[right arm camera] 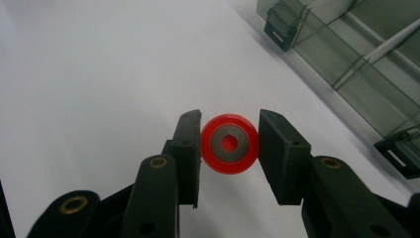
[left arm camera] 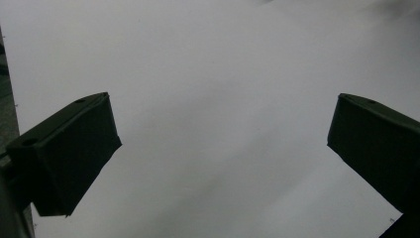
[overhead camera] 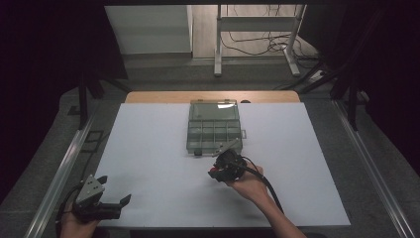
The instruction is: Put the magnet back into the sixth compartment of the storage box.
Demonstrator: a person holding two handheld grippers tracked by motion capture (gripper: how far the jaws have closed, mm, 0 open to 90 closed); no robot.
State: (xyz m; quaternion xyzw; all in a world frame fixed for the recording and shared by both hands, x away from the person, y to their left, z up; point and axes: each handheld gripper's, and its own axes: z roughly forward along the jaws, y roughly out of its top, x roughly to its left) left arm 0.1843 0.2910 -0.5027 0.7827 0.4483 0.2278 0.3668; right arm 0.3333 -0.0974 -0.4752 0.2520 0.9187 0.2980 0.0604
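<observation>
Nearest the lens in my right gripper view, my right gripper (right arm camera: 229, 144) is clamped on a small red wheel (right arm camera: 229, 144): both black pads press on its rim from either side, and the jaws are as close together as that rim allows. The wheel faces the camera flat on. It is a bright red disc with a grey metal ring set in its face and a red hole at the centre. It hangs just above the white table (right arm camera: 99, 74), not touching it as far as I can tell. I can read no brand, label or writing on the wheel or on the gripper.

Up and to the right in that view lies a clear grey plastic compartment box (right arm camera: 356, 64), with thin dividers and dark latches on its near edge. In the high view the same box (overhead camera: 214, 128) sits at the middle of the table toward the far side, its lid open, and my right gripper (overhead camera: 225, 166) is just in front of its near right corner, with the red of the wheel (overhead camera: 214, 173) showing at the gripper's left side.

My left gripper (overhead camera: 111, 196) rests at the near left corner of the table, well apart from the box. Its jaws stand wide apart with nothing between them, over bare white surface.
</observation>
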